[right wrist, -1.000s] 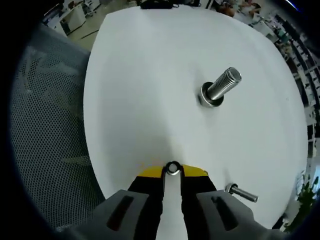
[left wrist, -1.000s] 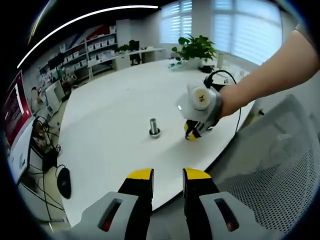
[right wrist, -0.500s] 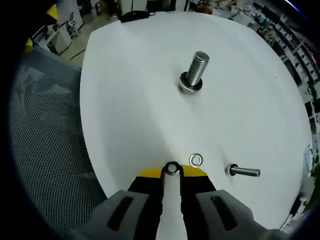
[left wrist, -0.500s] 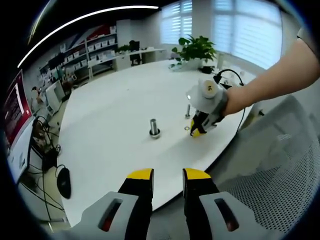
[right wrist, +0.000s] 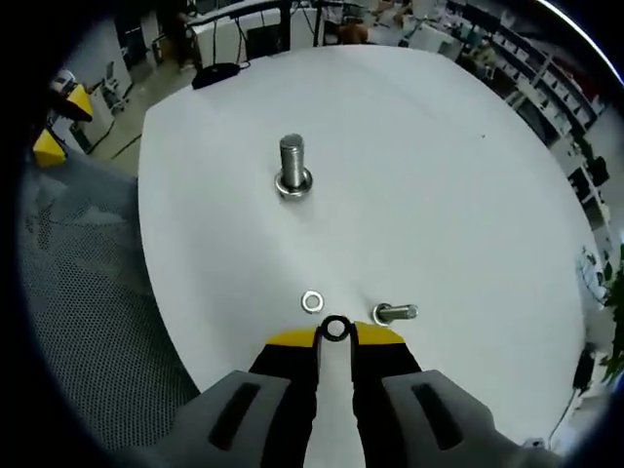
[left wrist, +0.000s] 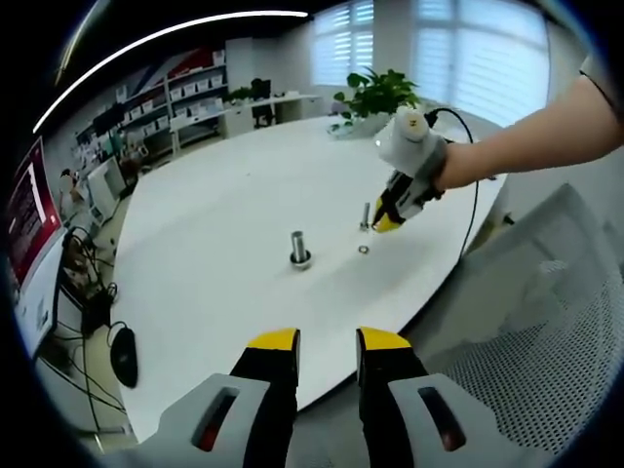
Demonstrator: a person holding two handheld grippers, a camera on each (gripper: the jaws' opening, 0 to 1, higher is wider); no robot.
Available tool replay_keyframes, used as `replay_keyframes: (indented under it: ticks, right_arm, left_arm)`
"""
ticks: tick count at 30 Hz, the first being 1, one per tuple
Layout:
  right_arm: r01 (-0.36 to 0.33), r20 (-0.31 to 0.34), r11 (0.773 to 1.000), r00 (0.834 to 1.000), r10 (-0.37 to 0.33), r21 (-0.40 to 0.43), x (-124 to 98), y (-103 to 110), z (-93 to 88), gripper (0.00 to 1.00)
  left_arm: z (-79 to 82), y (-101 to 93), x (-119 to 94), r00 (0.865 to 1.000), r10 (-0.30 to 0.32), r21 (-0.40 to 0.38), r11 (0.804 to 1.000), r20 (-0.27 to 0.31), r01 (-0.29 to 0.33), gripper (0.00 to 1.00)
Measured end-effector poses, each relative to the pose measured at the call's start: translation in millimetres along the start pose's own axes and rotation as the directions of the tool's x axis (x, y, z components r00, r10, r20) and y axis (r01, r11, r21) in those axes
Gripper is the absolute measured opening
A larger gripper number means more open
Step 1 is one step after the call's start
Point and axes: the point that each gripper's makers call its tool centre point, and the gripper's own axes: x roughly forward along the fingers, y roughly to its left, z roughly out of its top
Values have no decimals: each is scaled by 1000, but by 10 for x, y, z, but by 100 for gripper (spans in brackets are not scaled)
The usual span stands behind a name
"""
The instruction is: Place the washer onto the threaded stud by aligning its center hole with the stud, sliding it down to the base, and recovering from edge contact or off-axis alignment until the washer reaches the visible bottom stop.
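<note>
Pinching the washer [right wrist: 336, 329] at their tips, the right tongs [right wrist: 336, 333] hang above the white surface [right wrist: 439, 175], with the threaded stud [right wrist: 292, 167] standing upright well ahead of them and slightly left. A loose washer [right wrist: 312, 300] and a small bolt [right wrist: 395, 313] lie just beyond the tips. The left tongs [left wrist: 327, 339] sit narrowly parted and empty, much farther from the stud.

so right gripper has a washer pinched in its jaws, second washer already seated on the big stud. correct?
Not quite. The right gripper does pinch a washer, but the second washer lies flat on the table, apart from the big stud, as the right gripper view shows.
</note>
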Motion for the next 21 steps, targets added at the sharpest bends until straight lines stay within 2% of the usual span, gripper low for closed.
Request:
replay_keyframes:
  ticks: [9, 21]
  right_arm:
    - [44, 31, 999, 999, -45, 4, -120, -197, 61, 14]
    - [62, 26, 998, 998, -62, -23, -60, -319, 112, 14]
  left_arm:
    - [-5, 2, 2, 1000, 0, 0, 1000, -2, 0, 21]
    - [-8, 8, 4, 1000, 4, -3, 1000, -4, -4, 21]
